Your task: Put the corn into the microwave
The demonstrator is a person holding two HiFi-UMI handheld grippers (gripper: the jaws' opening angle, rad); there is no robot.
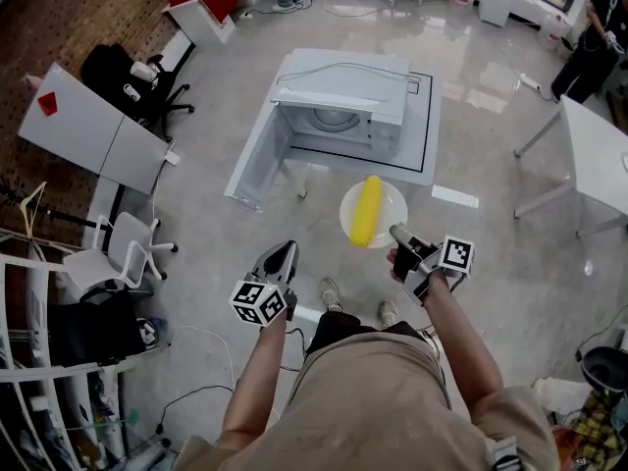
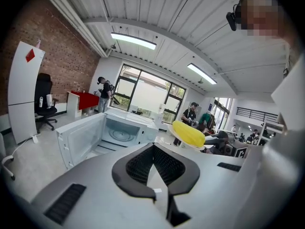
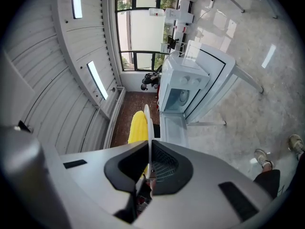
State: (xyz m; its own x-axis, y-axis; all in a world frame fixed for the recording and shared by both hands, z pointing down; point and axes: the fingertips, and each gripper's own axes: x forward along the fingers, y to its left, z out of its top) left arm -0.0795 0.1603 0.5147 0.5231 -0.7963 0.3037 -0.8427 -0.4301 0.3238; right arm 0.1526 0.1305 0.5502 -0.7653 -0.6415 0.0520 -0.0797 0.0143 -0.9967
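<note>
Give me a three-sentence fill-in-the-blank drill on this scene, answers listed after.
1. The corn lies on a white ____, gripped at its rim by the right gripper.
2. The door of the microwave stands ____.
3. The left gripper, jaws together, holds ____.

Missing words: plate; open; nothing.

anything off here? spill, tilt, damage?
Nothing stands out. The corn lies whole on the white plate, nothing spilled. The right gripper is shut on the plate's rim and holds it about level. The microwave has its door open, and the cavity holds only its turntable.
</note>
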